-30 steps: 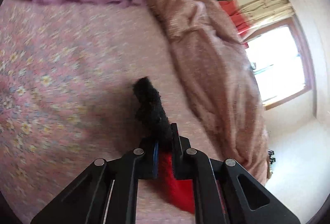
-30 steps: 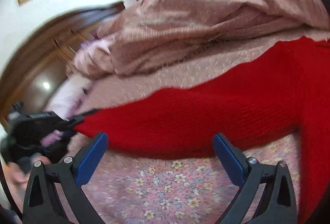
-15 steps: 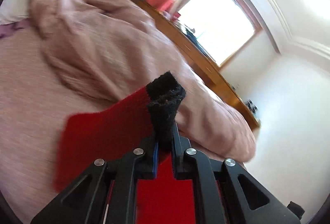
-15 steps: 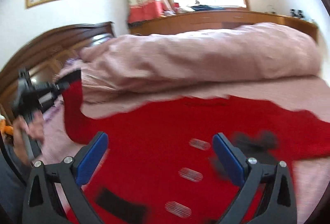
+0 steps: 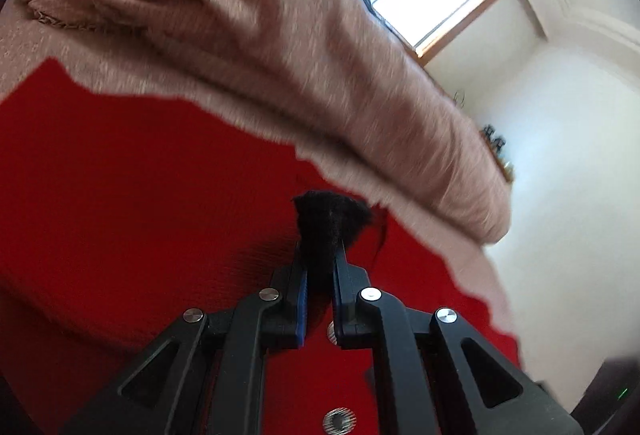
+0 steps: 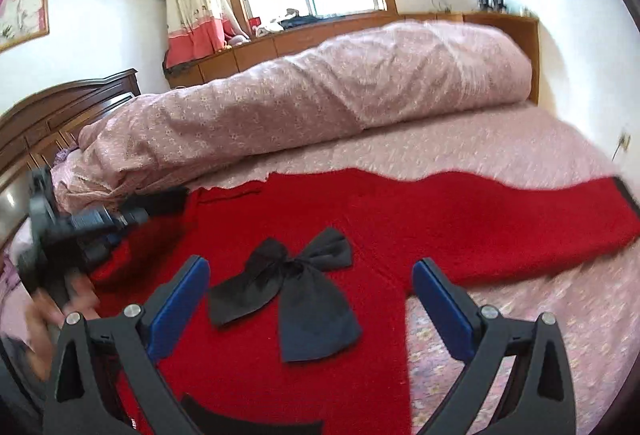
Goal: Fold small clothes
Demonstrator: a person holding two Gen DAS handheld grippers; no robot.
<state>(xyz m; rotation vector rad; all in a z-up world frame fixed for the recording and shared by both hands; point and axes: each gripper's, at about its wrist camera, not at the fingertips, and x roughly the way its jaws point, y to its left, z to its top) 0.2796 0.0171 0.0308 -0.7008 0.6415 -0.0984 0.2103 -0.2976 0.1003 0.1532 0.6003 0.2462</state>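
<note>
- The red knit sweater lies spread flat on the bed, front side up, with a black bow at its chest.
- Its right sleeve runs out long to the right, ending in a black cuff at the far right edge of the right wrist view.
- The left gripper is clamped on the other black cuff, holding that sleeve end above the sweater's body; in the right wrist view it appears at the far left of the garment.
- The right gripper hovers with its blue-padded jaws spread wide, holding nothing, the bow lying between and just beyond its fingertips.
- The relation that matters, as I judge it: the held cuff sits at the left end of the garment's long sleeve-to-sleeve axis, so laying it inward means travelling right, toward the bow and the right gripper.
- The outstretched sleeve is nearer the right gripper, which looks better placed to take it.
- A rolled pink duvet lies along the far side of the bed, close to the sweater's far edge.
- No brand, label or writing can be read in either view.
</note>
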